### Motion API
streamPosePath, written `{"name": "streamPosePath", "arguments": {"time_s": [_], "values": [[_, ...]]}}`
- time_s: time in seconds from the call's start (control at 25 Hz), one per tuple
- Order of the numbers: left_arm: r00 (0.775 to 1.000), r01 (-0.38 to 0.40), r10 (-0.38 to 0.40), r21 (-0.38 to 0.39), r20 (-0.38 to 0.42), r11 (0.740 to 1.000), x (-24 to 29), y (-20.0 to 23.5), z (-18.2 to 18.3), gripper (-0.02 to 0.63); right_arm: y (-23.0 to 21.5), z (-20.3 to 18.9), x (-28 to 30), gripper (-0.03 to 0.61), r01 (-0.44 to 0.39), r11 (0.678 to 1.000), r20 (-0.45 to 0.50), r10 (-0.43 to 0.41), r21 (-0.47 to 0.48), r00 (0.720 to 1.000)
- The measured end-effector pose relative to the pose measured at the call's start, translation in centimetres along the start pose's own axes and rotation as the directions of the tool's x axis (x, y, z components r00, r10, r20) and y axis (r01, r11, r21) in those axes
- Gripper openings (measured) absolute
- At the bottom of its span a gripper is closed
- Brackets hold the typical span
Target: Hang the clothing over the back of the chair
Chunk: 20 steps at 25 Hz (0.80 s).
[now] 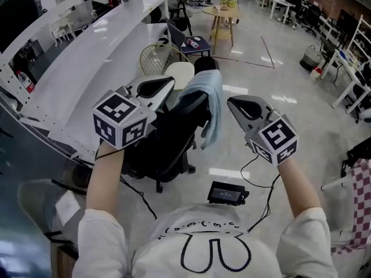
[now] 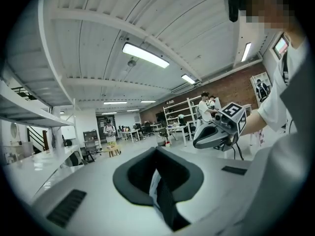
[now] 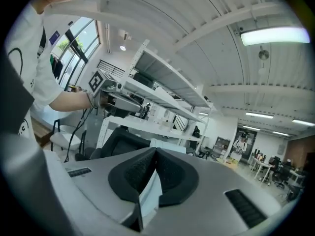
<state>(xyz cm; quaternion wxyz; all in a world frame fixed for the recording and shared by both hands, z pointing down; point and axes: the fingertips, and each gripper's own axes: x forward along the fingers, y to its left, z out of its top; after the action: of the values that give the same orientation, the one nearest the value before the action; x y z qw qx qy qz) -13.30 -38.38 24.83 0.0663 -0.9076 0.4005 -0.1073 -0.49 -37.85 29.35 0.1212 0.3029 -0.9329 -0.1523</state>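
Jaws of the left gripper (image 1: 164, 87) and right gripper (image 1: 236, 105) are closed, empty; the clothing (image 1: 211, 100) drapes the chair (image 1: 171, 135) back.

Probably an open-plan lab: long white bench (image 1: 98, 51), shelving racks (image 2: 178, 113), desks (image 1: 277, 2), brick wall (image 2: 227, 89).

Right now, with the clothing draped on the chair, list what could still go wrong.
1. The light blue clothing hangs mostly down one side of the chair back, so it may slide off.
2. The left gripper looks close to the chair; a bump could swivel it.
3. The black device lies on the floor by the person's feet: a trip hazard.
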Motion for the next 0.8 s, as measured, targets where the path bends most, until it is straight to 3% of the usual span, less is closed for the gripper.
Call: {"name": "streamPosePath", "arguments": {"time_s": [0.24, 0.52, 0.64, 0.8], "values": [[0.997, -0.061, 0.059, 0.055, 0.04, 0.997, -1.0, -1.4, 0.2, -0.009, 2.2, 2.1, -0.5, 0.0, 0.057, 0.997, 0.041, -0.059, 0.048, 0.997], [0.988, -0.057, 0.055, 0.009, 0.148, 0.998, -3.4, -4.1, 1.1, -0.009, 5.4, 4.4, -1.3, 0.0, 0.114, 0.987, 0.103, -0.126, 0.112, 0.987], [0.978, -0.024, 0.031, -0.037, 0.207, 0.999, -4.8, -5.5, 1.0, -0.009, 6.9, 5.0, -1.6, 0.0, 0.159, 0.98, 0.108, -0.172, 0.121, 0.979], [0.955, 0.002, 0.049, -0.169, 0.292, 0.986, -6.2, -6.2, 0.5, -0.009, 8.6, 5.7, -2.2, 0.0, 0.235, 0.963, 0.117, -0.251, 0.133, 0.961]]}}
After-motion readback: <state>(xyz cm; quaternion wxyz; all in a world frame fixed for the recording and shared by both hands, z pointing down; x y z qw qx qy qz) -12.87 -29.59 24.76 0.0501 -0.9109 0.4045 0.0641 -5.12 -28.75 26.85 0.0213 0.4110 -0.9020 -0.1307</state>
